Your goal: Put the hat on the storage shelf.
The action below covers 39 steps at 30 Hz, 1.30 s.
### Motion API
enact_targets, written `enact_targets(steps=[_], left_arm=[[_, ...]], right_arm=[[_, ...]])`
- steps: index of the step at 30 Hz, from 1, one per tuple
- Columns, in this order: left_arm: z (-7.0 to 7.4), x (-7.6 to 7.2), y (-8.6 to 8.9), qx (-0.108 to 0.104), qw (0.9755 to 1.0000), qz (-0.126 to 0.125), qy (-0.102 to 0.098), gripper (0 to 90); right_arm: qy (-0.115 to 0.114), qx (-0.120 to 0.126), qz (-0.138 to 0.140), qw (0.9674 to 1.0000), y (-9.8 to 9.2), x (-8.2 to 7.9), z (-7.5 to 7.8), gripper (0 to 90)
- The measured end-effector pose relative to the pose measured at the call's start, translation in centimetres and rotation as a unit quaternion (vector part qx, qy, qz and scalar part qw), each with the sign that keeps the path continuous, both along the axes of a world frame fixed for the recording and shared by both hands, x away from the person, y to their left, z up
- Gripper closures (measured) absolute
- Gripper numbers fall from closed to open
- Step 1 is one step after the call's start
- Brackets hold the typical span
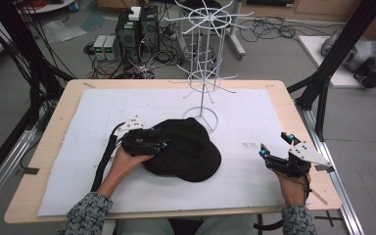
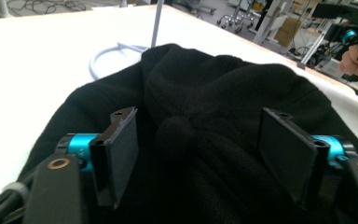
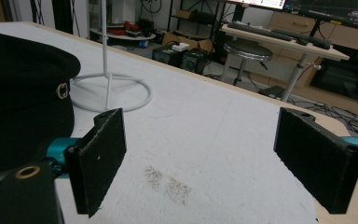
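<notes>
The left hand-held gripper (image 2: 198, 154) hangs jaws apart over the crown of the black cap (image 1: 188, 149), which lies mid-bench touching the white wire rack (image 1: 201, 73) base. Closing there may pinch only loose fabric and slip. The right hand-held gripper (image 1: 280, 147) waits spread, well apart.

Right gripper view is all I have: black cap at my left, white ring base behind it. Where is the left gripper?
Observer: The left gripper sits over the black cap, jaws open either side of a fabric bunch, not closed.
Operator: What is that ring base part of?
Observer: A white wire rack, standing upright at the far side of the table, behind the cap.
Operator: And my own gripper?
Observer: The right gripper is open near the table's right edge, apart from the cap.
</notes>
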<state>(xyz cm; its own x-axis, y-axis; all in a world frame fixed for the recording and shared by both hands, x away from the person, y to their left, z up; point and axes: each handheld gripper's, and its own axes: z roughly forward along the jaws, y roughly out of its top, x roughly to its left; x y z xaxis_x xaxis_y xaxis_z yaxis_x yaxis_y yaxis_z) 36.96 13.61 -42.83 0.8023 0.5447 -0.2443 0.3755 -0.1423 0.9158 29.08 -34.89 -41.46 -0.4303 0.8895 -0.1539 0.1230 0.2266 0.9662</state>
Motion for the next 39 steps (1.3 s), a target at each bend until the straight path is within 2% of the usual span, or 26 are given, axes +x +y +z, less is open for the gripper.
enact_targets(steps=[3, 5, 7, 11, 12, 13, 17, 25, 27, 34, 39], left_arm=[[0.0, -0.1, -0.1, 0.006, 0.9999, -0.011, -0.001, 41.3], [0.0, -0.1, -0.1, 0.007, 0.9999, -0.011, 0.000, 42.7], [0.0, -0.1, 0.0, 0.009, 0.9999, -0.014, -0.001, 49.3], [0.0, -0.1, 0.1, 0.003, 0.9998, -0.021, 0.000, 59.4], [0.1, -0.2, 0.1, 0.003, 0.9997, -0.024, -0.001, 59.4], [0.1, -0.2, 0.0, 0.003, 0.9997, -0.024, -0.002, 64.2], [0.3, -0.5, -0.1, 0.005, 0.9995, -0.031, -0.011, 70.7], [1.2, -1.1, 0.1, -0.010, 0.9984, -0.042, -0.038, 73.9], [1.6, -1.3, 0.3, -0.022, 0.9976, -0.046, -0.046, 74.4], [2.3, -1.6, 0.8, -0.043, 0.9964, -0.048, -0.055, 74.6], [2.9, -1.9, 1.1, -0.047, 0.9948, -0.055, -0.071, 74.9]], right_arm=[[-0.004, -0.002, 0.001, 1.0000, -0.1, 0.0, 0.0, 16.0], [-0.004, -0.001, 0.000, 1.0000, -0.1, 0.0, 0.0, 16.0], [-0.002, 0.001, -0.001, 1.0000, -0.1, 0.1, 0.0, 16.0], [0.001, 0.000, -0.001, 1.0000, 0.0, 0.1, 0.0, 16.0], [0.001, 0.000, -0.001, 1.0000, 0.0, 0.1, 0.0, 16.0], [0.000, -0.002, -0.001, 1.0000, 0.0, 0.1, 0.0, 16.0], [0.003, 0.002, -0.003, 1.0000, 0.0, 0.1, -0.1, 16.0], [0.000, 0.003, -0.004, 1.0000, -0.1, 0.1, -0.1, 16.0], [0.001, 0.004, -0.004, 1.0000, -0.3, 0.1, -0.1, 16.0], [0.002, 0.006, -0.006, 1.0000, -0.4, 0.1, -0.1, 16.0], [0.003, 0.010, -0.008, 0.9999, -0.5, 0.0, -0.1, 16.0]])
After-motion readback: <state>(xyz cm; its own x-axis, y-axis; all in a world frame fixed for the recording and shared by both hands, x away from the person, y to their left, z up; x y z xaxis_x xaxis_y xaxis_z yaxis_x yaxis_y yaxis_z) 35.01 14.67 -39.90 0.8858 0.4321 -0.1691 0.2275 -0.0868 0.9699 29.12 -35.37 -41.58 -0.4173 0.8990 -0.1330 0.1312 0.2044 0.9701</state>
